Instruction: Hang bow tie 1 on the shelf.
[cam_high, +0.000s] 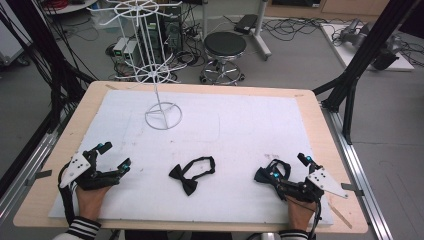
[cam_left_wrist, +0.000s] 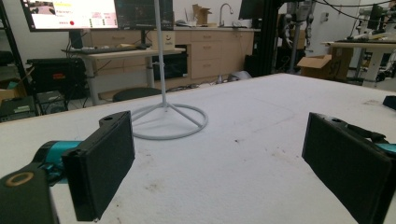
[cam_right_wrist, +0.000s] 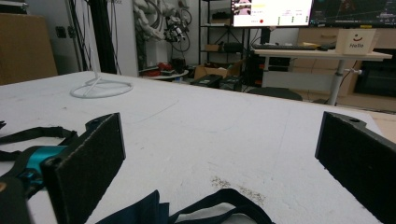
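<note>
A black bow tie (cam_high: 189, 176) with its looped strap lies on the white mat (cam_high: 235, 125), front centre. A second, dark blue bow tie (cam_high: 266, 174) lies on the mat at my right gripper (cam_high: 290, 167). In the right gripper view this tie (cam_right_wrist: 152, 212) and its strap (cam_right_wrist: 233, 198) rest low between the open jaws of that gripper (cam_right_wrist: 219, 158). My left gripper (cam_high: 115, 156) stands open at the front left with nothing in it (cam_left_wrist: 217, 158). A white wire display stand (cam_high: 163, 116) rises from its ring base (cam_left_wrist: 167, 122) at the back left.
The mat covers a wooden table (cam_high: 320, 125). A thin wooden stick (cam_high: 343, 215) lies at the front right corner. Behind the table stand a black stool (cam_high: 224, 46), cables and black frame posts (cam_high: 356, 70).
</note>
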